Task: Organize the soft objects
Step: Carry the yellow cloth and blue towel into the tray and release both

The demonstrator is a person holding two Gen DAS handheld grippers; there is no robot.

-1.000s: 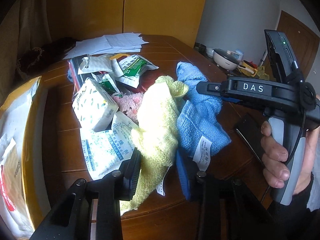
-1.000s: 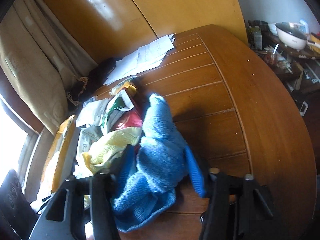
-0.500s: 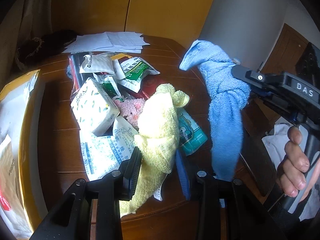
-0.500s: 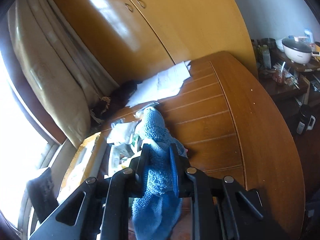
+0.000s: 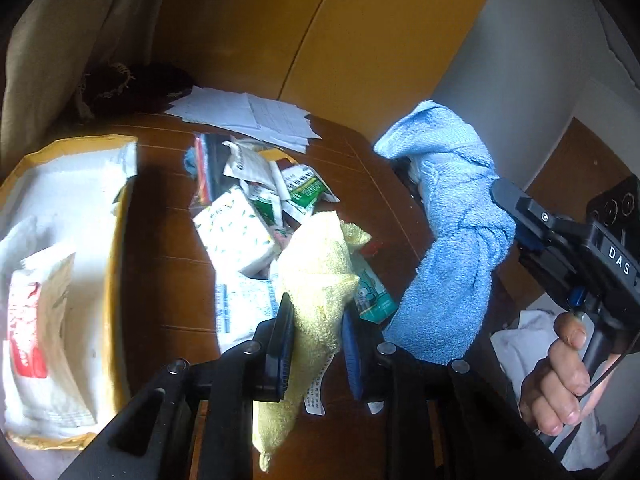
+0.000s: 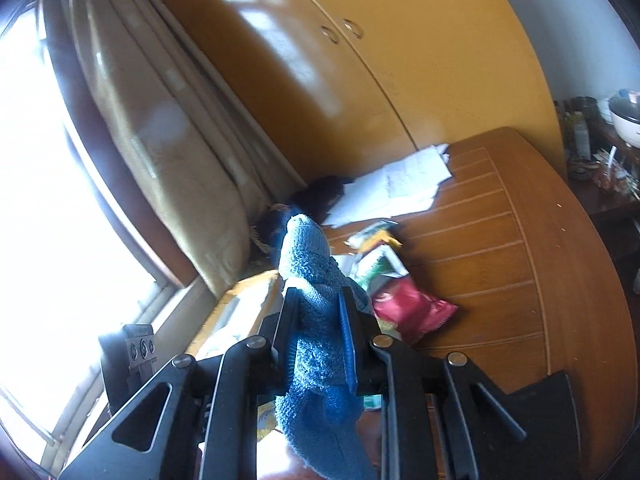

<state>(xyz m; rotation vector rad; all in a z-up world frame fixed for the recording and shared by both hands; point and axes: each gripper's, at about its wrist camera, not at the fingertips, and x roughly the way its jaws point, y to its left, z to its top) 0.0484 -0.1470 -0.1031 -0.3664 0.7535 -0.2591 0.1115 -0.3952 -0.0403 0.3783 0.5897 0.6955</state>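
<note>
My left gripper (image 5: 318,320) is shut on a yellow towel (image 5: 316,276) and holds it lifted above the wooden table (image 5: 160,240); its white label hangs below. My right gripper (image 6: 318,312) is shut on a blue towel (image 6: 308,264) and holds it in the air, the cloth hanging down under the jaws. In the left wrist view the blue towel (image 5: 452,232) hangs to the right of the yellow one, held by the right gripper (image 5: 508,208), well above the table.
A heap of packets and a white tissue pack (image 5: 232,232) lies mid-table, with a teal packet (image 5: 368,292) and a red snack bag (image 6: 412,308). Papers (image 5: 248,116) lie at the back. A yellow-rimmed box (image 5: 60,264) with white bags stands left. A curtain (image 6: 152,128) hangs left.
Both grippers have risen. The yellow towel, draped on the pile before, is now lifted off it. The blue towel has gone from the table up into the air.
</note>
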